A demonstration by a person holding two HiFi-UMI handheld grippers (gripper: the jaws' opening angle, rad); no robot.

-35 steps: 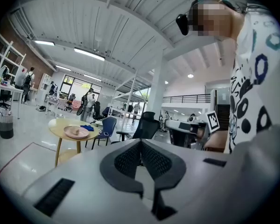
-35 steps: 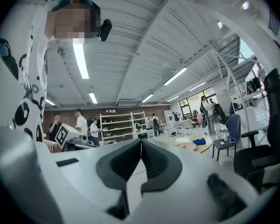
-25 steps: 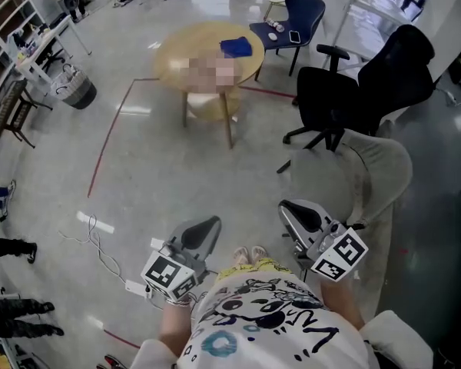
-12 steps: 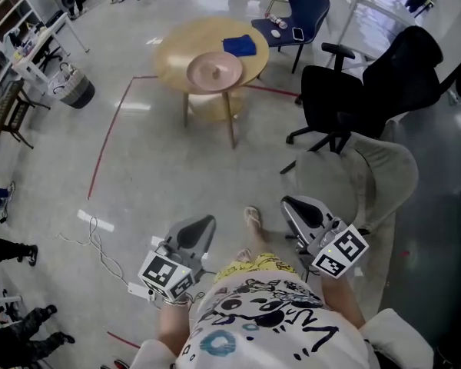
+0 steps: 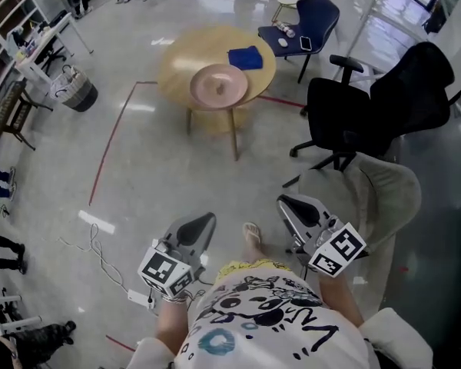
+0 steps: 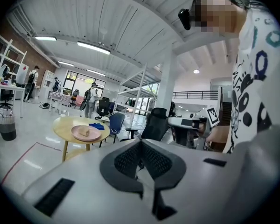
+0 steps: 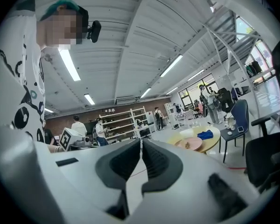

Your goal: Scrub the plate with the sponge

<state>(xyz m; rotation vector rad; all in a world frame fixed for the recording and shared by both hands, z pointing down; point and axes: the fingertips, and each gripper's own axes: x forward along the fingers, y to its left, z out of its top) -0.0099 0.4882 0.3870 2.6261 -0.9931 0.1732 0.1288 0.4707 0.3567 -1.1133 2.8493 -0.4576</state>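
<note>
A pink plate (image 5: 218, 84) lies on a round wooden table (image 5: 180, 60) far ahead, with a small tan sponge-like piece (image 6: 84, 131) on it. A blue cloth (image 5: 245, 57) lies beside the plate. My left gripper (image 5: 202, 227) and right gripper (image 5: 286, 204) are held low in front of the person, both shut with nothing between the jaws, well short of the table. The plate (image 7: 189, 143) and the cloth (image 7: 206, 135) also show in the right gripper view.
A black office chair (image 5: 373, 106) and a beige seat (image 5: 369, 187) stand to the right. A blue chair (image 5: 307, 21) with small items sits behind the table. Red tape lines (image 5: 111, 137) and a white cable (image 5: 100, 244) lie on the floor. People stand at the left edge.
The person has walked toward the table: it and the plate sit slightly lower and larger in the head view. Both grippers stay shut and keep their place before the body.
</note>
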